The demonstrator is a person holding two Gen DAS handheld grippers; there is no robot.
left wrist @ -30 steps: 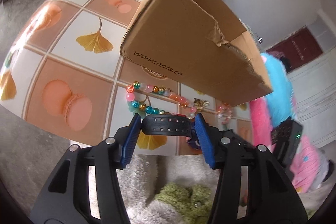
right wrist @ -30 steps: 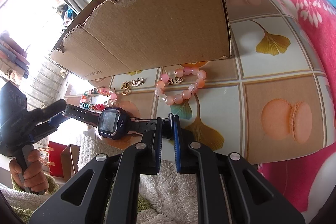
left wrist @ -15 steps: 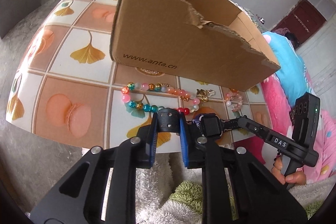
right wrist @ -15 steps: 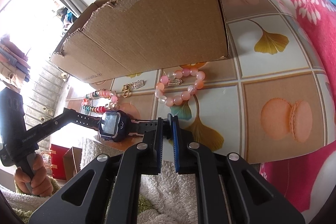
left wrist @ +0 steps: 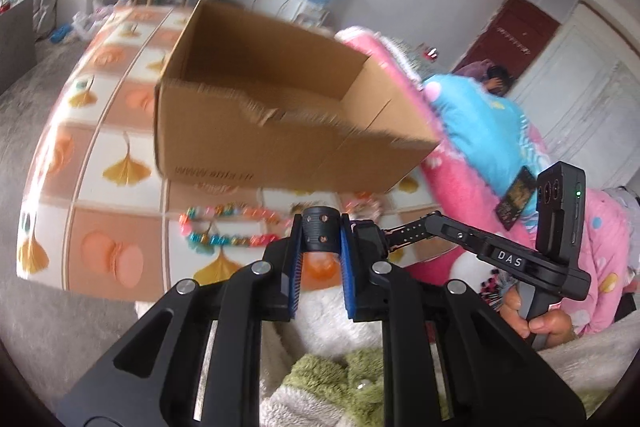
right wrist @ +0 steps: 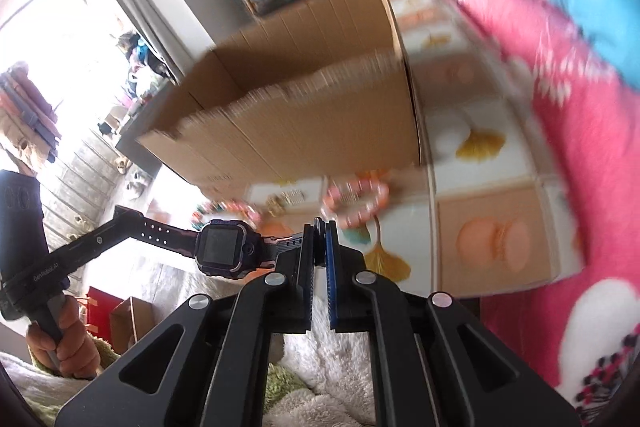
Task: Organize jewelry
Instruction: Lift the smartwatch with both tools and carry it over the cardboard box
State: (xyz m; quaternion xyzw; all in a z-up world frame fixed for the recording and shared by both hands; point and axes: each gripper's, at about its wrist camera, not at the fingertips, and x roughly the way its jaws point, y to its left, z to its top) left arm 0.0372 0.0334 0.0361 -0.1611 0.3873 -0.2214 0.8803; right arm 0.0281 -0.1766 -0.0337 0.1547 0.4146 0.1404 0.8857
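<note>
Between the blue pads of the left gripper (left wrist: pixel 320 239) sits one strap end of a dark watch (right wrist: pixel 222 249), clamped; the jaws have just been closing on it. The right gripper (right wrist: pixel 320 243) is clenched on the opposite strap end, so the watch hangs stretched between the two tools, face visible in the right wrist view at about 9 o'clock from the right gripper's tips. A hand (right wrist: pixel 68 343) grips the left tool's handle at 8 o'clock in that view; a second hand (left wrist: pixel 540 323) holds the right tool at 3 o'clock in the left wrist view.

Beyond the watch, on the patterned tablecloth (left wrist: pixel 100 255), a multicoloured bead bracelet (left wrist: pixel 224 227) lies at 10 o'clock from the left gripper. A pink bead bracelet (right wrist: pixel 356 201) lies at 12 o'clock from the right gripper, on the cloth, with small gold charms (right wrist: pixel 286 199) just beside it.

Further out at 12 o'clock stands an open cardboard box (left wrist: pixel 280 115), upright, torn along its near rim. Both views are blurred.
</note>
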